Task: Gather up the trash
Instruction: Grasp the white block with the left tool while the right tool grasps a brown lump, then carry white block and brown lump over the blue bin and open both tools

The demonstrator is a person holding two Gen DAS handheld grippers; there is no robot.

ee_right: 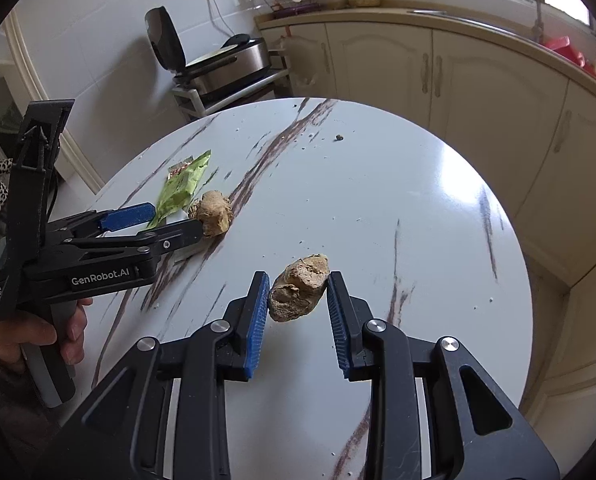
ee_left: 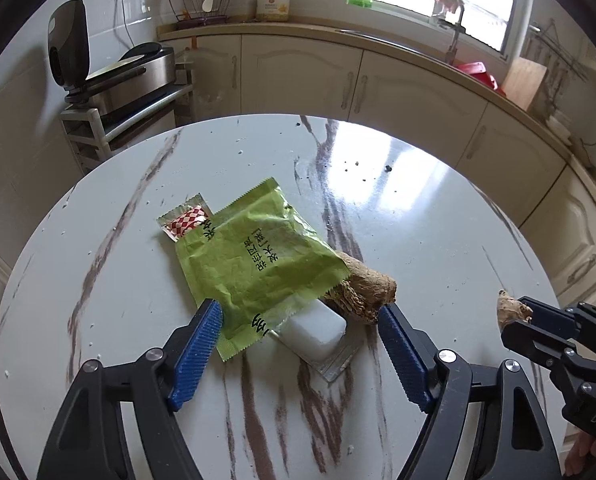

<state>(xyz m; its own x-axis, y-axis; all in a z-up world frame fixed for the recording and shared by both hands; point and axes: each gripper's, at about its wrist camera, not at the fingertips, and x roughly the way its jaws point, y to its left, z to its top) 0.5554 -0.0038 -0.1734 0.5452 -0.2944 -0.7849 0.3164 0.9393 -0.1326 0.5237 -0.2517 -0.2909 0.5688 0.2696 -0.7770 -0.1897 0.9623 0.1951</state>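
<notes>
Left gripper (ee_left: pixel 299 316) spread wide over the white marbled round table (ee_left: pixel 417 220); between and just ahead of its pads lie a crinkled green foil wrapper (ee_left: pixel 254 256) (light, limp, slippery; best pinched at a flat edge), beneath it a white plastic blister pack (ee_left: pixel 317 330), and a knobbly brown ginger piece (ee_left: pixel 363 290) touching the right pad. Red-checked sachet (ee_left: pixel 186 220) lies beyond the wrapper's far left corner. Right gripper (ee_right: pixel 298 306) clamps a small, firm, rough ginger chunk (ee_right: pixel 298 294) across its middle; no bin or other container visible.
</notes>
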